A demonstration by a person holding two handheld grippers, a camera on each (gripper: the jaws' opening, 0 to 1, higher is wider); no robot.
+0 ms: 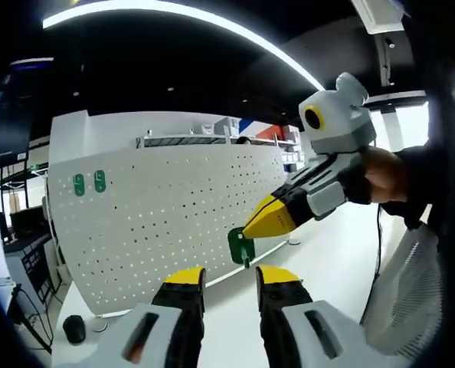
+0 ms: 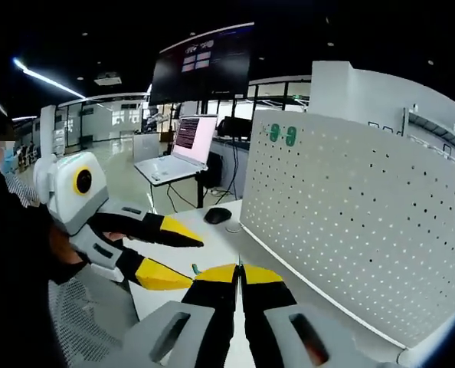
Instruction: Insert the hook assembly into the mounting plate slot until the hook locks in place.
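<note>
A white pegboard mounting plate (image 1: 166,222) stands upright on the white table, with two green hooks (image 1: 90,182) high on its left. My right gripper (image 1: 247,230) comes in from the right, shut on a green hook assembly (image 1: 241,245) just in front of the board's lower right part. My left gripper (image 1: 231,277) stands open below it with nothing between its fingers. In the right gripper view the pegboard (image 2: 365,222) runs along the right and carries the same two hooks (image 2: 283,135). There the right gripper (image 2: 240,274) has its jaws together, and the left gripper (image 2: 197,264) stands open.
A black knob (image 1: 74,328) sits on the table's left corner. A white mesh chair back (image 1: 407,299) stands at the right, and a hand (image 1: 384,172) holds the right gripper. A laptop (image 2: 178,149), a dark screen (image 2: 204,65) and a black mouse (image 2: 217,215) lie beyond the board.
</note>
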